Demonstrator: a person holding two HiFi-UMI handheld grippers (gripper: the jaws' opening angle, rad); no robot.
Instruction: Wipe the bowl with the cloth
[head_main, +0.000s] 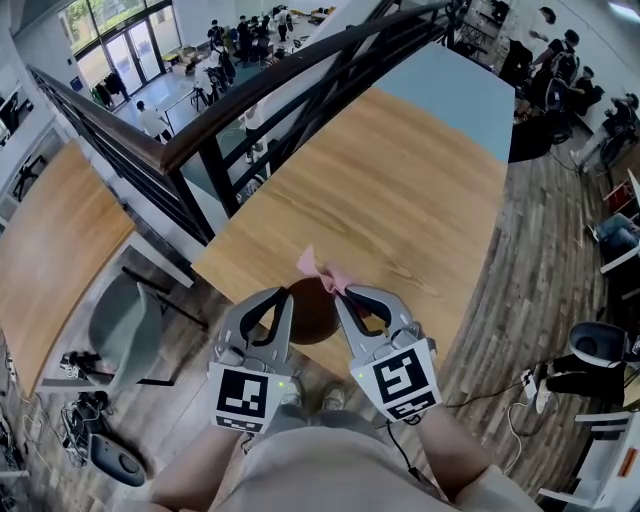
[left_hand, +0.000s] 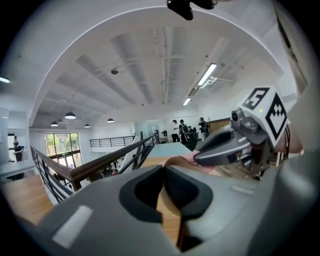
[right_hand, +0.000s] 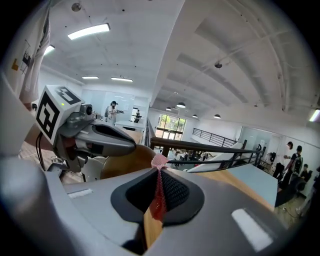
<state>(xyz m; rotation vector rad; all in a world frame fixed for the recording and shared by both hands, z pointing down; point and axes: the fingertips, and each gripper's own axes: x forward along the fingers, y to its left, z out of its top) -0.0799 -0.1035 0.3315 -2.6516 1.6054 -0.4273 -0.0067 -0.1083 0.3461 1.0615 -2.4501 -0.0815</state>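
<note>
A dark brown bowl (head_main: 312, 312) sits at the near edge of the wooden table (head_main: 400, 190), between my two grippers. My left gripper (head_main: 285, 293) is shut on the bowl's left rim; in the left gripper view a thin tan rim (left_hand: 176, 161) runs out from between the closed jaws of the left gripper (left_hand: 163, 167). My right gripper (head_main: 341, 293) is shut on a pink mesh cloth (head_main: 322, 267), which sticks up over the bowl's far rim. In the right gripper view the cloth (right_hand: 159, 195) is pinched at the right gripper (right_hand: 159, 167) next to the bowl's wall (right_hand: 125, 162).
The table ends in a teal section (head_main: 460, 90) at the far side. A dark railing (head_main: 250, 110) runs along its left edge above a lower floor. A grey chair (head_main: 125, 325) stands at the left below the table. People and desks are far off.
</note>
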